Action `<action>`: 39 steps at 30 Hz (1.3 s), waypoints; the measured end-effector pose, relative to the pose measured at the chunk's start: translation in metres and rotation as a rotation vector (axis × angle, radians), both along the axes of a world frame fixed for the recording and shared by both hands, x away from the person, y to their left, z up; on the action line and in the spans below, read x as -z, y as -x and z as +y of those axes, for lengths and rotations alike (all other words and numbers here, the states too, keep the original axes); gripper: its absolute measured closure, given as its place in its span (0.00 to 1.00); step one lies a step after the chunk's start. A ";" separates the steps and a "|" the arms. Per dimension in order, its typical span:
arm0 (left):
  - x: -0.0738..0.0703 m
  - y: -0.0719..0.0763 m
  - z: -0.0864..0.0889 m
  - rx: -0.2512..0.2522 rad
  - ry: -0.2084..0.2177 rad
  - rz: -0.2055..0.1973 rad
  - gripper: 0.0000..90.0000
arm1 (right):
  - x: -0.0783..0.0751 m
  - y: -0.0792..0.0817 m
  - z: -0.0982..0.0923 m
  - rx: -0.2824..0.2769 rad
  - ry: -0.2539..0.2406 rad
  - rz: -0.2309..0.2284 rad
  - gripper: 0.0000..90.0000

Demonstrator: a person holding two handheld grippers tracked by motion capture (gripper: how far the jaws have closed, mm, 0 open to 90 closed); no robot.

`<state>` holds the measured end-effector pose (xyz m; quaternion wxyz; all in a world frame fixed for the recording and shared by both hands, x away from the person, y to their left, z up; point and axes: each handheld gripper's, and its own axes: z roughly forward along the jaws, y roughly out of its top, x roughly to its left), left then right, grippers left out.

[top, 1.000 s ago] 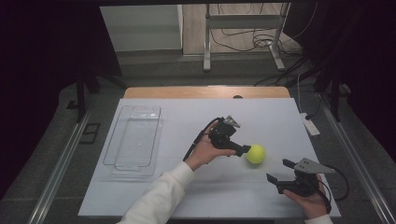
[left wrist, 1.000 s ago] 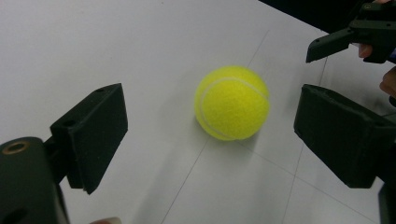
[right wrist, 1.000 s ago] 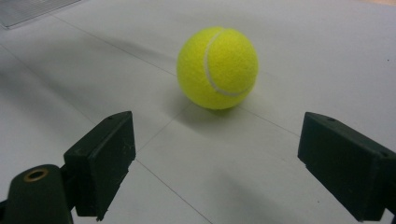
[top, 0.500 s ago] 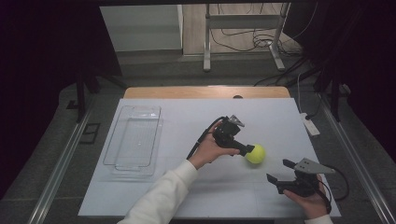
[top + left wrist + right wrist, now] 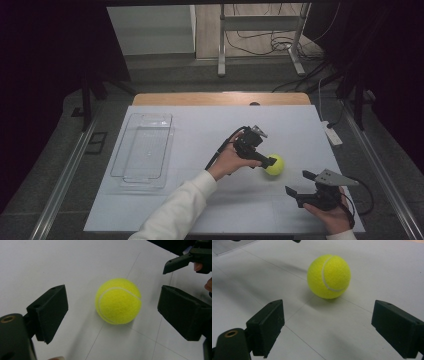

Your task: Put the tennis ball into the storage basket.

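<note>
Since the picture a second ago, the left gripper has moved closer to the tennis ball, so that in the high view its tip now sits right at the ball's near-left edge; the ball and the right gripper lie where they did. In the left gripper view the jaws stand wide apart, the tennis ball on the white table ahead of them and roughly centred in the gap, touching neither pad. The right gripper shows beyond the ball, at the far right of that view. In the right gripper view its own jaws are also spread wide, with the tennis ball well ahead of them, resting on the table. A clear plastic tray lies well off to the left gripper's left.
</note>
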<state>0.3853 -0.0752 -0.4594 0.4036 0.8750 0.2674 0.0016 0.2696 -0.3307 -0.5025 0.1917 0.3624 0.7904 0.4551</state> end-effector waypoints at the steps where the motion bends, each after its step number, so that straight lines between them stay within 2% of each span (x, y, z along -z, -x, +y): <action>1: 0.000 0.000 0.000 0.000 0.000 0.000 0.12 | 0.000 0.000 0.000 0.000 0.001 0.000 0.13; 16: 0.005 -0.005 -0.012 0.015 -0.014 0.011 0.12 | 0.001 0.000 0.001 -0.004 0.003 0.003 0.13; 25: 0.011 -0.008 -0.019 0.017 -0.016 0.031 0.12 | 0.001 0.000 0.002 -0.009 0.012 0.002 0.13; 34: 0.017 -0.010 -0.026 0.024 -0.036 0.041 0.12 | 0.001 0.000 0.001 -0.009 0.013 0.002 0.13; 39: 0.023 -0.012 -0.030 0.032 -0.062 0.053 0.11 | 0.001 0.000 0.001 -0.010 0.015 0.002 0.13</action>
